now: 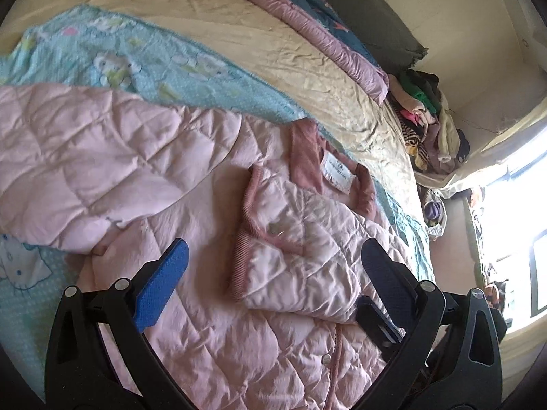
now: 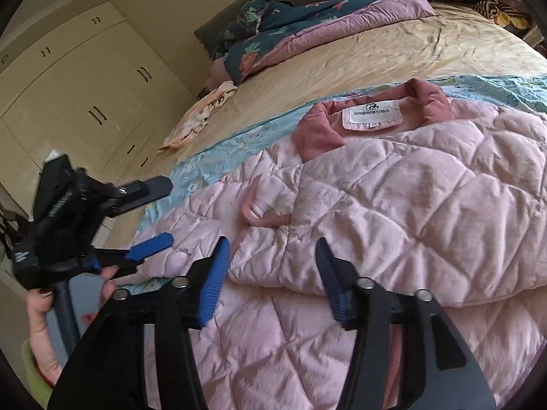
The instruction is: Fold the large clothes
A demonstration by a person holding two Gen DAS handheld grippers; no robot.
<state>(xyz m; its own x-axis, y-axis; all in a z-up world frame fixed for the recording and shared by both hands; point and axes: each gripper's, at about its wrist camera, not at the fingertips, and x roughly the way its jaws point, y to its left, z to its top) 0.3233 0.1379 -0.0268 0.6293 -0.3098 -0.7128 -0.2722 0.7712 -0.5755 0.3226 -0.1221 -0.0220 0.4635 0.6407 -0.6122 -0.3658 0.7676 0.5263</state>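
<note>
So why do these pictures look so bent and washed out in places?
Both views come through fisheye lenses, so straight edges bow and the corners go black. In the left wrist view the bright window is blown out to white. In the right wrist view the other black handheld gripper is motion-blurred, while the quilted pink jacket and its white neck label stay sharp.

Only one readable text: white neck label [image 2: 372, 115] sewn inside the collar [image 2: 319, 133] of the pink quilted jacket [image 2: 393, 198], approx 12 o'clock in the right wrist view. Reads "DAMABAIFENBAI" in dark caps, w/ a small logo above it. Same label [image 1: 336, 172] shows in the left wrist view, just right of centre, but print there is too blurred to read. No other text or nos. legible.
</note>
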